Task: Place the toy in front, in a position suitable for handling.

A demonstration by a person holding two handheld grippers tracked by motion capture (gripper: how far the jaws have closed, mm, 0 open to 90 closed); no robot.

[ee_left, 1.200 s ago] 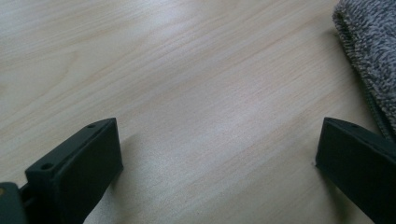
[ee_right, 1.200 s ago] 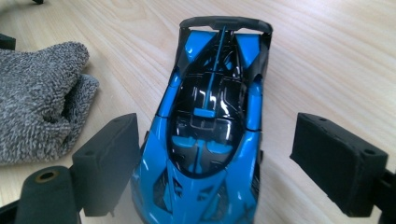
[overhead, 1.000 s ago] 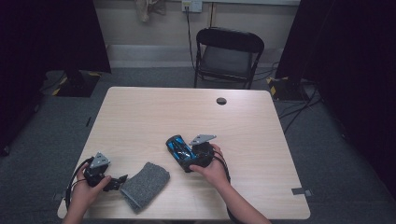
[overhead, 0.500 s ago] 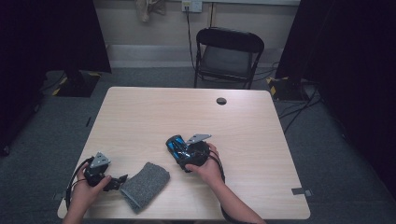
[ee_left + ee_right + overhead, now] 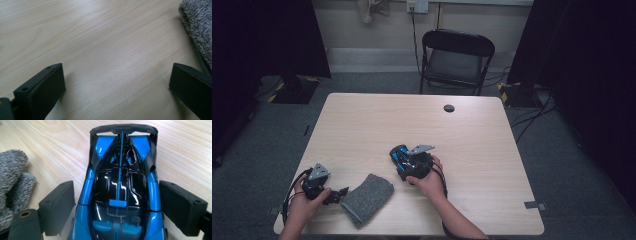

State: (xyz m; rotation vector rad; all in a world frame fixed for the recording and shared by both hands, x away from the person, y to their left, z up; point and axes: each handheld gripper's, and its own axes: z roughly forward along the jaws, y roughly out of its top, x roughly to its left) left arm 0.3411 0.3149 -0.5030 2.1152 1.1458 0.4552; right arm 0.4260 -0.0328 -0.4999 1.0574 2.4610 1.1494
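Observation:
A blue and black toy race car (image 5: 397,154) stands on the wooden table (image 5: 412,120) near its middle front. My right gripper (image 5: 401,159) is over the car's near end, open, with one jaw on each side of the body (image 5: 120,185). In the right gripper view the right-hand jaw sits against the car's flank and a thin gap shows at the left-hand jaw. A folded grey knitted cloth (image 5: 367,199) lies at the front left. My left gripper (image 5: 340,194) rests low on the table just left of the cloth (image 5: 197,32), open wide, with bare wood between its jaws.
A small black round cap (image 5: 449,108) sits in the tabletop near the far edge. A black folding chair (image 5: 457,55) stands behind the table. The table's front edge runs close to both hands.
My right gripper has slid left, from beside the car to around its near end. The left gripper and the cloth have not moved.

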